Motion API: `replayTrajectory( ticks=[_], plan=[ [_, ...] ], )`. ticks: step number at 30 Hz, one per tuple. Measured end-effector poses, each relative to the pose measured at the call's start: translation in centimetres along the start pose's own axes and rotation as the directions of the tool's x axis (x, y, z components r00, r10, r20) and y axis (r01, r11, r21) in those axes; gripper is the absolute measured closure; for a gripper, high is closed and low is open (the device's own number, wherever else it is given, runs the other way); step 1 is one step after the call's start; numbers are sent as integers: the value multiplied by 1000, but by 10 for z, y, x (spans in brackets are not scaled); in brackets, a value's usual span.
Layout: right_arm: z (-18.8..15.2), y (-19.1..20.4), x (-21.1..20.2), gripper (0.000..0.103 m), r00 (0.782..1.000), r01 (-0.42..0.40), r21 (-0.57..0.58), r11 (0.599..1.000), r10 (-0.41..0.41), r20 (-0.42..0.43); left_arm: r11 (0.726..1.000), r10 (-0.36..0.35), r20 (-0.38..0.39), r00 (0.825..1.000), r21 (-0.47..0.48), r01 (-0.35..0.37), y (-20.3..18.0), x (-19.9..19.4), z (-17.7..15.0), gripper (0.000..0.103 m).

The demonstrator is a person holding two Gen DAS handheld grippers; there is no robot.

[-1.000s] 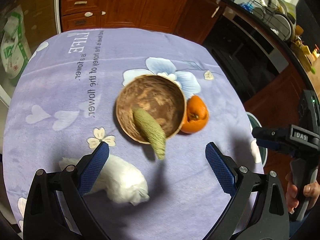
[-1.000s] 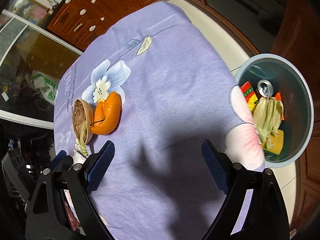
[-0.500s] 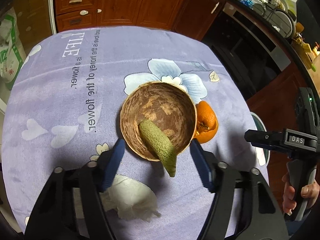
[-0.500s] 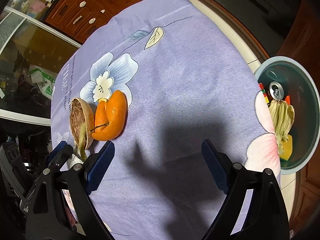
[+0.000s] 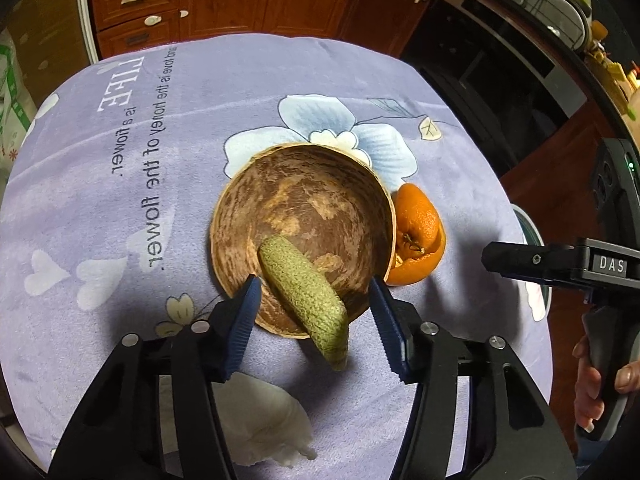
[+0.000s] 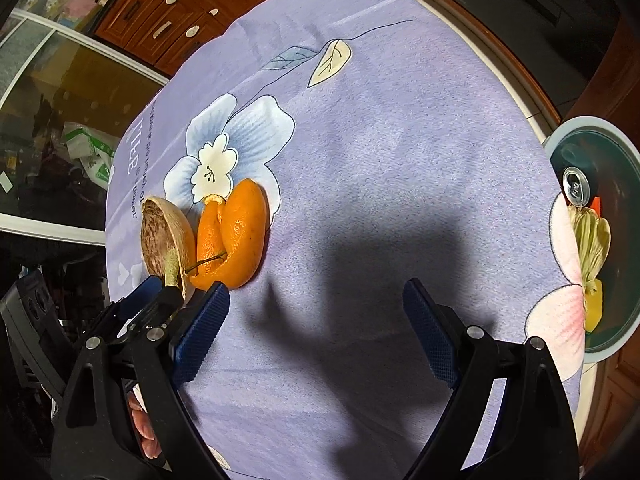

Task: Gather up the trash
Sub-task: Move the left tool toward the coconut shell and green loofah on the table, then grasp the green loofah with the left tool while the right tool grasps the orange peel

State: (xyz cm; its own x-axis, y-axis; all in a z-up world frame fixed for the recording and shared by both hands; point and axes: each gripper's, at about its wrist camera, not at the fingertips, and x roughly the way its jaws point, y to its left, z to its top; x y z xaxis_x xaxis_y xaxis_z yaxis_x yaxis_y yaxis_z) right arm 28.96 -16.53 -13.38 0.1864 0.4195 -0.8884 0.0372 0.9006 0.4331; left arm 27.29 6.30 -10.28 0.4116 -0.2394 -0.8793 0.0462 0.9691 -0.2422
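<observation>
A: Left wrist view, items?
B: Left gripper [image 5: 314, 304], jaws closing, about half wide, astride a coconut shell half [image 5: 302, 236]; green peel strip [image 5: 304, 292] between the pads, untouched. Orange peel [image 5: 418, 236] at the shell's 3 o'clock; white tissue [image 5: 260, 424] at 6.

A: Right wrist view?
B: Right gripper [image 6: 316, 332], jaws wide, empty, over lilac tablecloth [image 6: 400, 120]. Trash bin [image 6: 624, 344] at 3 o'clock; shell at 9.

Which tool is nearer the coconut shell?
Left. The left tool straddles the near rim of the coconut shell, jaws closing around it. The right tool hangs open over bare tablecloth, beyond the orange peel.
</observation>
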Motion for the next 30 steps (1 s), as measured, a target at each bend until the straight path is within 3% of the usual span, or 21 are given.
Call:
replayTrajectory(
  ticks=[2, 3, 5, 6, 13, 19, 23, 30],
  plan=[
    [0, 0, 0, 18, 1000, 0, 1, 1000, 0, -1, 1000, -2, -5, 1000, 9, 2, -1, 3, 0, 59],
    [0, 0, 1, 18, 1000, 0, 2, 1000, 0, 0, 1000, 3, -8, 1000, 16, -3, -1, 5, 0, 71],
    [-1, 2, 2, 18, 1000, -1, -1, 1000, 1, 4, 1000, 3, -3, 1000, 23, -3, 0, 6, -2, 78],
    [-1, 4, 2, 18, 1000, -1, -5, 1000, 1, 6, 1000, -5, -2, 1000, 23, 5, 0, 5, -2, 87],
    [1, 27, 12, 18, 1000, -9, -71, 997, 10, 17, 1000, -1, 57, 998, 12, 0, 9, -16, -7, 88],
    [2, 53, 26, 21, 1000, -14, -141, 990, 16, 12, 999, 21, 46, 999, -25, -20, 31, -14, -5, 88],
    [0, 61, 36, 37, 1000, 8, -184, 983, -7, 6, 1000, 10, 45, 999, -25, -9, 36, -12, -3, 88],
    [4, 79, 48, 44, 997, 63, -253, 965, -48, 64, 999, -5, 43, 999, -51, 7, 43, -12, -4, 88]
  ],
)
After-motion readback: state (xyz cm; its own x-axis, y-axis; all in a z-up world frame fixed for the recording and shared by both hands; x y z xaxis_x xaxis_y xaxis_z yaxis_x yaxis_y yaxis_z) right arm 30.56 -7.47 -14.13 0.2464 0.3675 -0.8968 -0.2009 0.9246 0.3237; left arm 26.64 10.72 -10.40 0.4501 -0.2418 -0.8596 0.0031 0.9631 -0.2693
